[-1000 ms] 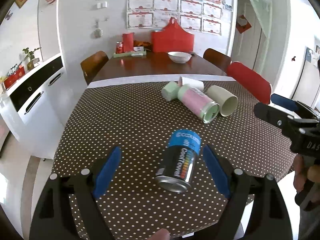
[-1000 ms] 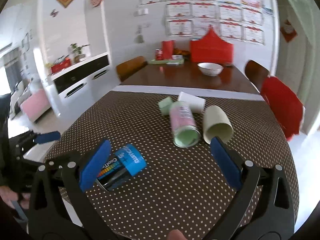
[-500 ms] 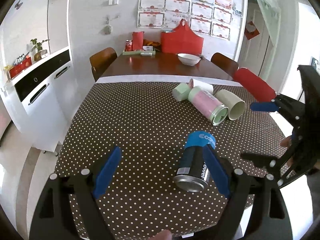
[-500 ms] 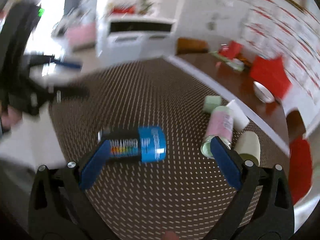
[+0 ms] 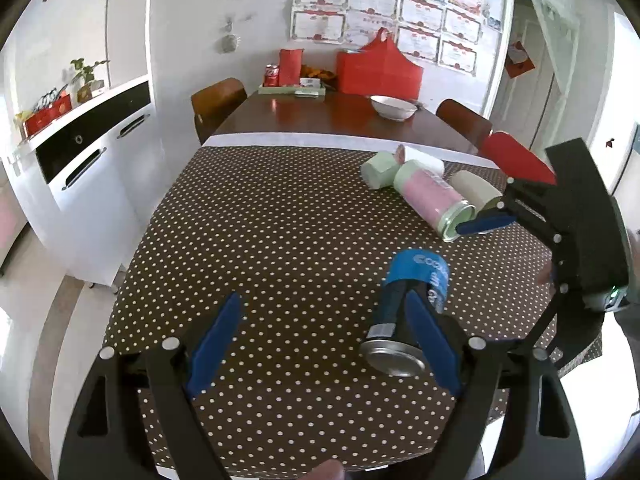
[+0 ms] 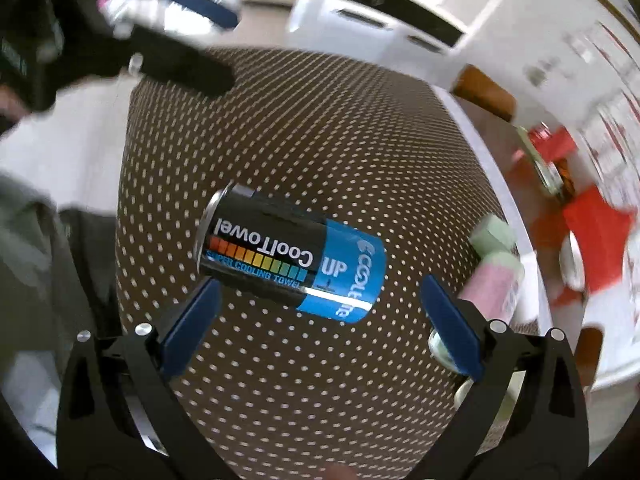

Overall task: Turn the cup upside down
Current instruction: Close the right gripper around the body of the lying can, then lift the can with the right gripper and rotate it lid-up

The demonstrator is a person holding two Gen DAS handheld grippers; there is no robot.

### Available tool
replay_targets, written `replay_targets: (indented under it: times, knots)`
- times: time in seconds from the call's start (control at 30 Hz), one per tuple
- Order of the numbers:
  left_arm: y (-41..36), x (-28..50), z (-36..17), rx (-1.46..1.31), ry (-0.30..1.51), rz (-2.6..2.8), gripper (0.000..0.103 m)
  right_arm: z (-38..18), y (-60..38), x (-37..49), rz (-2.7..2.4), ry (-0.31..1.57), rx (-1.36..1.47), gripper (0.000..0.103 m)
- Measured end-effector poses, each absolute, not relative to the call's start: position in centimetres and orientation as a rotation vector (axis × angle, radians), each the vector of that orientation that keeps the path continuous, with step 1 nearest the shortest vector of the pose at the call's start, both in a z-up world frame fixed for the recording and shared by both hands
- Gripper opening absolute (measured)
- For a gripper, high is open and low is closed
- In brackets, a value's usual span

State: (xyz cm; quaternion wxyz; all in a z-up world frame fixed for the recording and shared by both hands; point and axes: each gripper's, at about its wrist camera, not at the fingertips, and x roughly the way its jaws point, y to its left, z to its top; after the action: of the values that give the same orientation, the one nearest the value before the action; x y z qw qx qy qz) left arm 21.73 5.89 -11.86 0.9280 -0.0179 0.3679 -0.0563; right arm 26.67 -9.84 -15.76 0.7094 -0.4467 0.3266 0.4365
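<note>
Lying on its side on the dotted tablecloth [image 5: 280,240], lower right of centre in the left wrist view: the black and blue cup [image 5: 408,308], metal end toward the lens. Left gripper [image 5: 326,340] spread wide, holding nothing, right pad in front of the cup. Right gripper [image 6: 320,320] also wide and empty, cup [image 6: 292,256] lying across just beyond its pads, nearer the left one.

Likely trouble: rolling away on the cloth under an uneven pinch, toward the pink cup [image 5: 434,204] and its neighbours at upper right. Also a clash between grippers, both near the same cup.

Right view smeared at the edges; contact between left pad and cup impossible to judge
</note>
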Motion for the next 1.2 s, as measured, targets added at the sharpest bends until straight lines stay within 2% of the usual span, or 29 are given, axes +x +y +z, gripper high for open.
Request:
replay_targets:
  times: [0.27, 0.5, 0.57, 0.63, 0.7, 1.2]
  knots:
    - [7.5, 22.0, -12.6, -0.070, 0.775, -0.077, 0.083, -15.8, -7.3, 28.4, 1.129, 0.753, -1.250, 0.097]
    - [8.6, 23.1, -13.1, -0.099, 0.795, -0.046, 0.083, -17.9, -4.2, 29.4, 1.300, 0.882, -1.387, 0.097]
    - [8.7, 23.5, -13.4, -0.101, 0.804, -0.043, 0.083, -18.5, -3.7, 29.4, 1.323, 0.911, -1.395, 0.097]
    - [8.8, 23.7, -13.7, -0.099, 0.811, -0.041, 0.083, -19.0, -3.4, 29.7, 1.344, 0.953, -1.378, 0.090]
    - [8.9, 23.8, -14.0, -0.099, 0.817, -0.041, 0.083, -19.2, -3.4, 29.8, 1.355, 0.974, -1.351, 0.089]
    - [10.3, 23.4, -14.8, -0.125, 0.824, -0.035, 0.083, -19.9, -0.7, 28.9, 1.339, 1.038, -1.285, 0.087]
